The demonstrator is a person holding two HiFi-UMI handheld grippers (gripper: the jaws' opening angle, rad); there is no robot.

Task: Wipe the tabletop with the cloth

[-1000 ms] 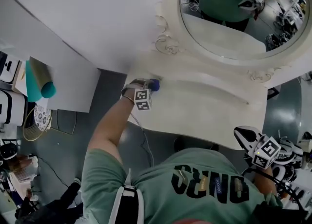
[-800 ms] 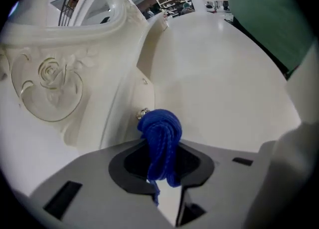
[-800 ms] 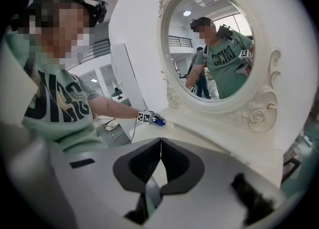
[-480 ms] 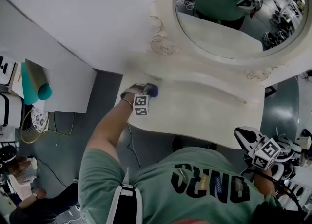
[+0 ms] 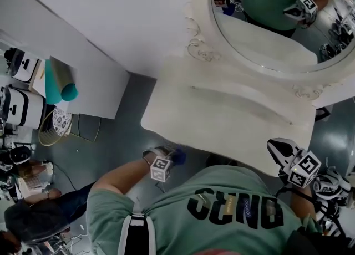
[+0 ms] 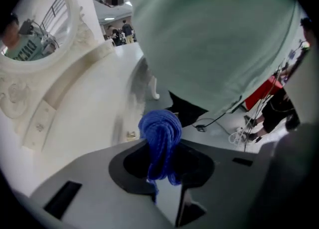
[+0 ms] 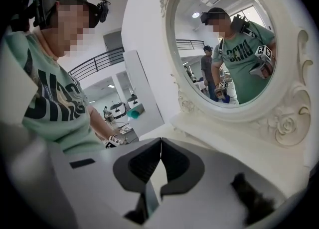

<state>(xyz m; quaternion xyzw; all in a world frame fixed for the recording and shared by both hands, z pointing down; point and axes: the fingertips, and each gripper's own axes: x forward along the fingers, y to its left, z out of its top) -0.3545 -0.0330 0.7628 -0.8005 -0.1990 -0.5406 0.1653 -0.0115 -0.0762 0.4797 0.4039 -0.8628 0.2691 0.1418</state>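
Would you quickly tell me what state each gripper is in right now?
Left gripper: closed, holding the bunched blue knitted cloth.
Right gripper: closed, jaws together with nothing between them.

cloth [image 6: 160,132]: blue | tabletop [image 5: 233,121]: cream-white | shirt [image 5: 177,231]: green, dark lettering | floor [image 5: 111,132]: grey | roll [image 5: 60,85]: teal

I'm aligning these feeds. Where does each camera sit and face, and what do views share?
Head view: on the head, steeply down on the dressing table; shirt, left forearm, left gripper, right gripper show.
Left gripper view: along jaws shut on the blue cloth, toward the table's edge; shirt fills the right.
Right gripper view: along shut, empty jaws toward the mirror; shirt at left.
Shared: all three show the mirror and table.
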